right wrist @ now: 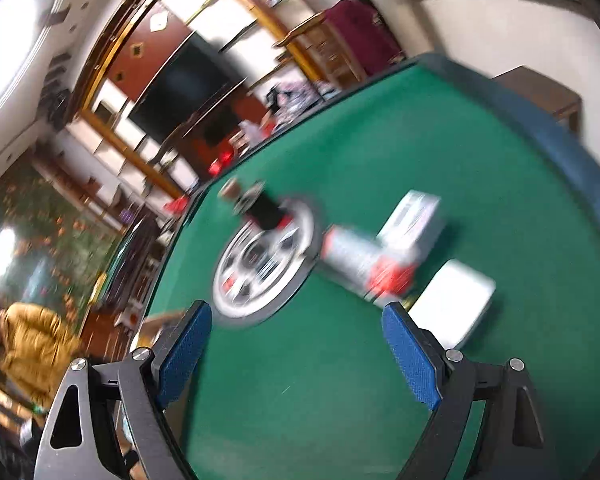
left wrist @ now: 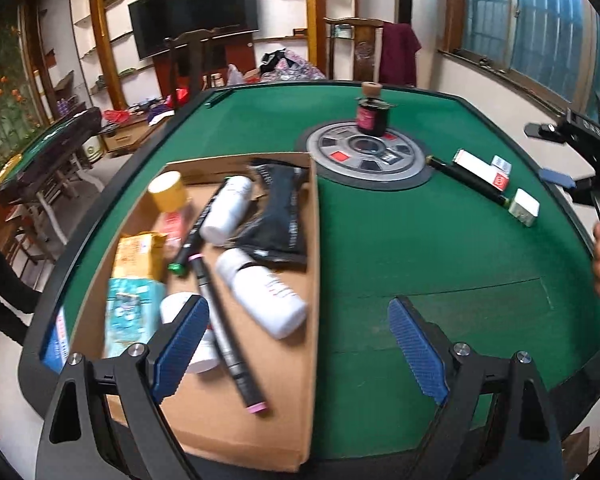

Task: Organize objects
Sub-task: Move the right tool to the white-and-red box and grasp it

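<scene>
Your table (left wrist: 420,240) wears matt green felt, edged by a glossy dark rim. The cardboard box (left wrist: 260,380) on your left is plain, dull brown paperboard. Inside lie smooth white plastic bottles (left wrist: 268,300) and a shiny black foil pouch (left wrist: 280,208). The far central disc (left wrist: 364,152) looks like brushed metal.

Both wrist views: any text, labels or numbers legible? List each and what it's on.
None can be read.
White bottle: red print, blurred.
Black pouch: pale lettering, too small.
Dark jar: pink label, illegible.
White-and-red box: red mark, too small.
Right wrist view: all motion-blurred.
</scene>
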Available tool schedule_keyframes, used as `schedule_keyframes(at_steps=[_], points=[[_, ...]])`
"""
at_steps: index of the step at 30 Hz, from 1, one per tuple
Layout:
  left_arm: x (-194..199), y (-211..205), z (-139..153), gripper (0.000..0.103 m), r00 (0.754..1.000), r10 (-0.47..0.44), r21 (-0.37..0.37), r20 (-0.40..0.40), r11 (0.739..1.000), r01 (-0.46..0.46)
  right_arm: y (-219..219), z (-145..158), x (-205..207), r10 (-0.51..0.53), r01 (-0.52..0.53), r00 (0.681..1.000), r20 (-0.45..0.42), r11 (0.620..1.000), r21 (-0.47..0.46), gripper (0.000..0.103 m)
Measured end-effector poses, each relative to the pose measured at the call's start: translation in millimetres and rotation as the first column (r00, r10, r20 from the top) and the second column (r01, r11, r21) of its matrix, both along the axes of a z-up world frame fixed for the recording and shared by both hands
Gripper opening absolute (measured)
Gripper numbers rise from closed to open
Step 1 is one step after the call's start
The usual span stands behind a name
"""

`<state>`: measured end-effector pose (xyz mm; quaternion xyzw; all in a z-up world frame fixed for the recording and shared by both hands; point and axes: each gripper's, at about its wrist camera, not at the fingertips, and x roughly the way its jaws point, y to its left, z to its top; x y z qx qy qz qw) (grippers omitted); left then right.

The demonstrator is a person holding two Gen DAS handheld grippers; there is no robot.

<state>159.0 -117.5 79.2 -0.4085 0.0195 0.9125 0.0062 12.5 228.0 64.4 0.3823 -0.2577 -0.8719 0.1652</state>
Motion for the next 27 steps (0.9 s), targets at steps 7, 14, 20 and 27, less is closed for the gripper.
schedule_keyframes(at_steps=[7,14,20,27], points=[[-5,18,-8,0.091,0.998,-0.049,0.007,0.024,0.999,0.049,-7,-5,-56,0.118,-0.117,0.991,0.061,0.993,-0.015,0.091],[-5,13,-11,0.091,0.999,-0.038,0.023,0.038,0.999,0.038,-53,-25,-107,0.201,-0.221,0.967,0.158,0.968,0.120,0.091],[-4,8,-12,0.091,0.999,-0.029,0.043,0.043,0.999,0.027,-69,-47,-119,0.258,-0.272,0.935,0.245,0.962,0.025,0.092],[-4,9,-16,0.091,0.998,-0.048,0.078,0.052,0.996,0.043,-101,-79,-71,0.460,-0.395,0.828,0.320,0.884,-0.250,0.092]])
